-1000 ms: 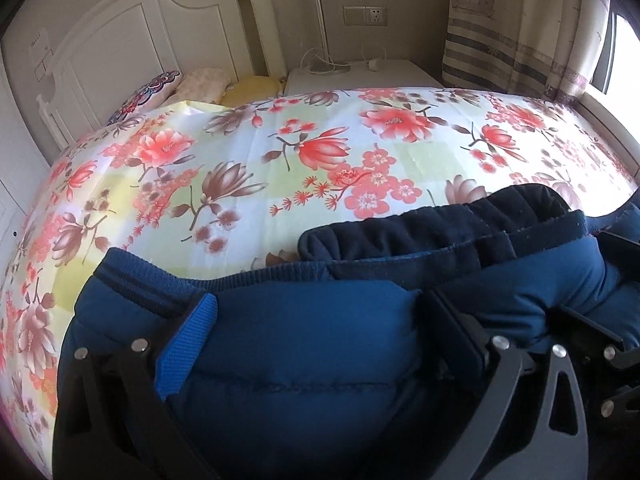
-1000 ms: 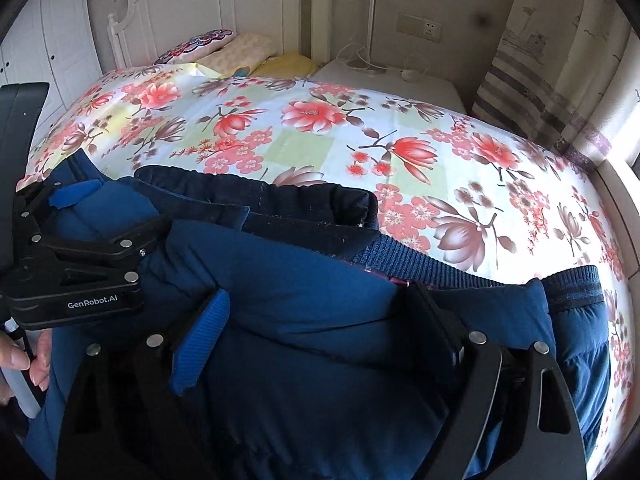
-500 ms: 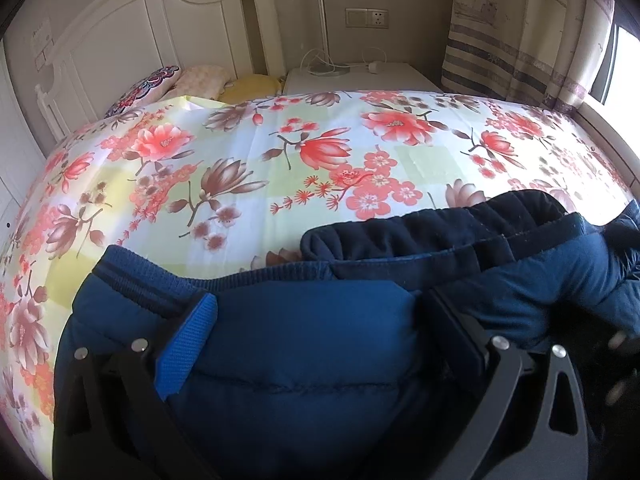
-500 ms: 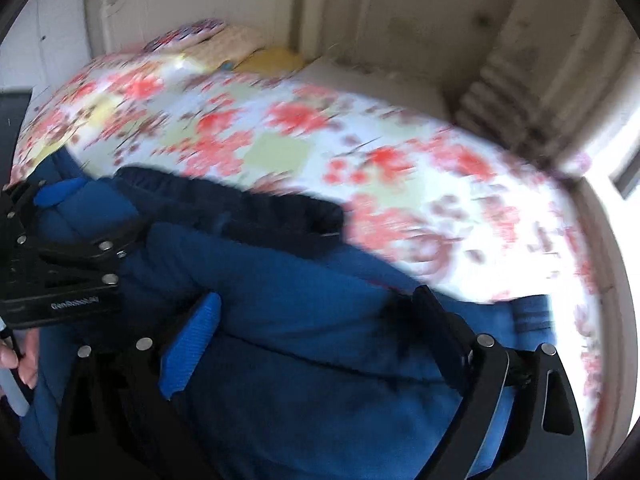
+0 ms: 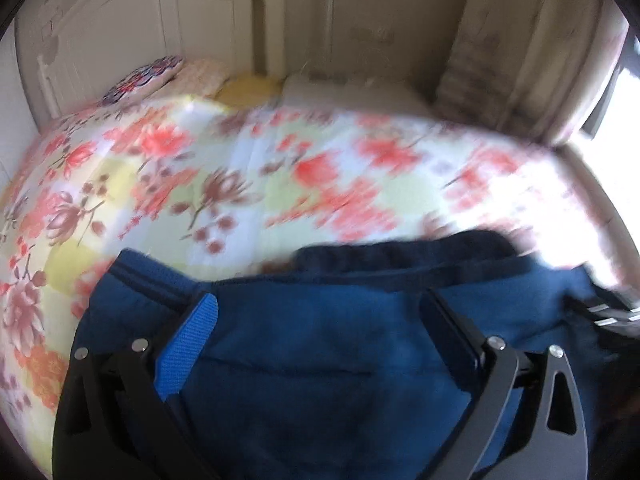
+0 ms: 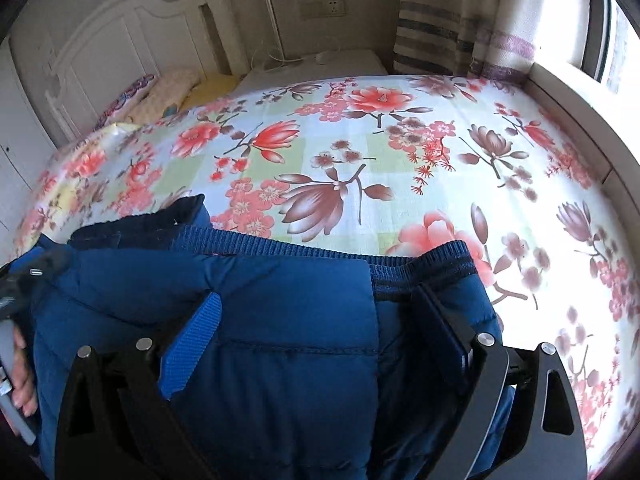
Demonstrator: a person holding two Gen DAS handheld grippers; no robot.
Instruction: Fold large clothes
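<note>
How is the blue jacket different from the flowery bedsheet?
The jacket is plain dark blue; the bedsheet is pale with red and brown flowers. The jacket looks puffy and stitched; the bedsheet lies flat. The jacket covers just the near edge; the bedsheet covers the whole bed. Both are cloth.

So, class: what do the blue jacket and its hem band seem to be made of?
Jacket: smooth woven shell, probably padded synthetic; it looks puffy, with stitched quilting lines. Hem band: ribbed knit, likely stretchy; fine upright ribs show.
</note>
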